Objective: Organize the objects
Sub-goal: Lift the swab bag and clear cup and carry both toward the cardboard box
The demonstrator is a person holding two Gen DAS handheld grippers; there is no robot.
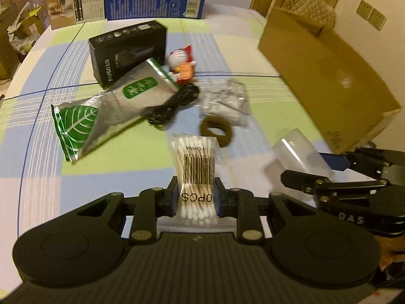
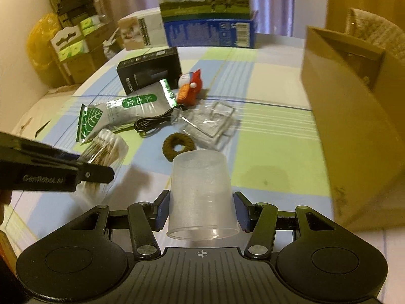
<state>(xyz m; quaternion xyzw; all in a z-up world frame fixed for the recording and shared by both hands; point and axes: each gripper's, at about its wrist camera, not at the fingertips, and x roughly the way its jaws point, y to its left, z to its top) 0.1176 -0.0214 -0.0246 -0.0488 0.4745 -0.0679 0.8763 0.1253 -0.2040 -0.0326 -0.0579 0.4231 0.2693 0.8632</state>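
My left gripper (image 1: pixel 195 185) is shut on a clear bag of cotton swabs (image 1: pixel 196 167) and holds it just above the checked tablecloth (image 1: pixel 126 162). In the right wrist view the same swab bag (image 2: pixel 106 147) shows behind the left gripper's fingers (image 2: pixel 101 173). My right gripper (image 2: pixel 201 202) is shut on a translucent plastic cup (image 2: pixel 201 195), mouth toward the camera, with the blue pads against both sides. From the left wrist view that cup (image 1: pixel 298 149) sits low at the right. An open cardboard box (image 2: pixel 354 126) stands at the right.
Mid-table lie a silver-green pouch (image 1: pixel 108 109), a black carton (image 1: pixel 126 48), a red-and-white toy (image 1: pixel 183 65), a black cable (image 1: pixel 174 103), a clear plastic packet (image 1: pixel 225 101) and a brown ring (image 1: pixel 216 131). Blue and tan cartons (image 1: pixel 154 2) line the far edge.
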